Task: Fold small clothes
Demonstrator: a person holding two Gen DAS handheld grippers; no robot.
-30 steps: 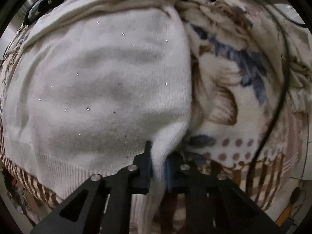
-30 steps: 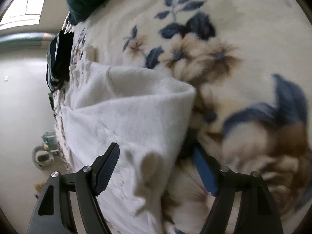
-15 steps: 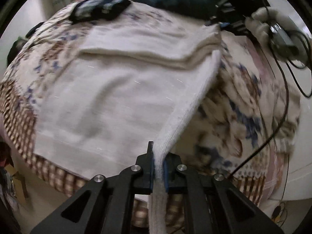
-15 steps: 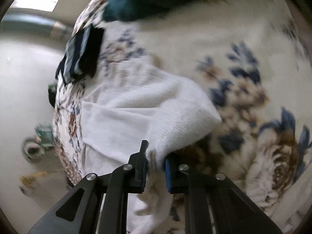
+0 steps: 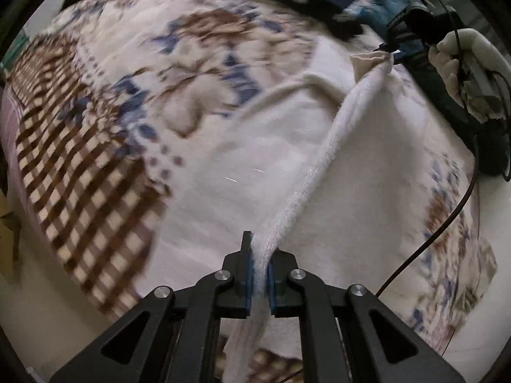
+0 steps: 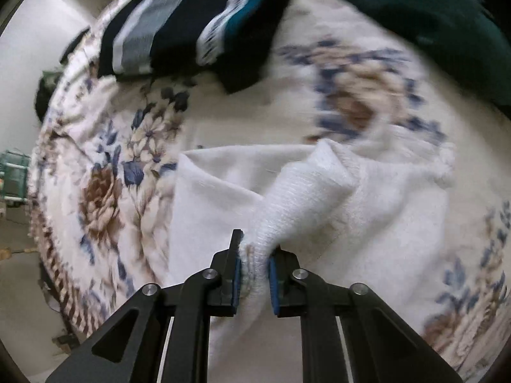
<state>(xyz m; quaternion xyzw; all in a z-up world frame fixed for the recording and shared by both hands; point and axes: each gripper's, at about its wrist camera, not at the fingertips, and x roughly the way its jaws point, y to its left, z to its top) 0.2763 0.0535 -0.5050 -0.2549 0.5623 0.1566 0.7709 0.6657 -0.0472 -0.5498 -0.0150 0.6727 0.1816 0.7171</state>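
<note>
White knit garment being held taut by both grippers above a floral blanket.

The white knit garment [image 5: 306, 172] is being stretched along one edge over the floral blanket [image 5: 105, 134], whose checked border is being seen dropping off at 8 o'clock in the left wrist view. Bare blanket is being shown at 9 o'clock; dark folded clothes [image 6: 191, 28] and a teal fabric [image 6: 415, 22] are crowding 12 and 1 o'clock in the right wrist view. The left gripper [image 5: 260, 271] is being kept narrow, pinching the ribbed edge; the right gripper [image 6: 255, 276] is likewise being clamped on a bunched corner. A black cable [image 5: 447, 220] is being trailed at 3 o'clock.
</note>
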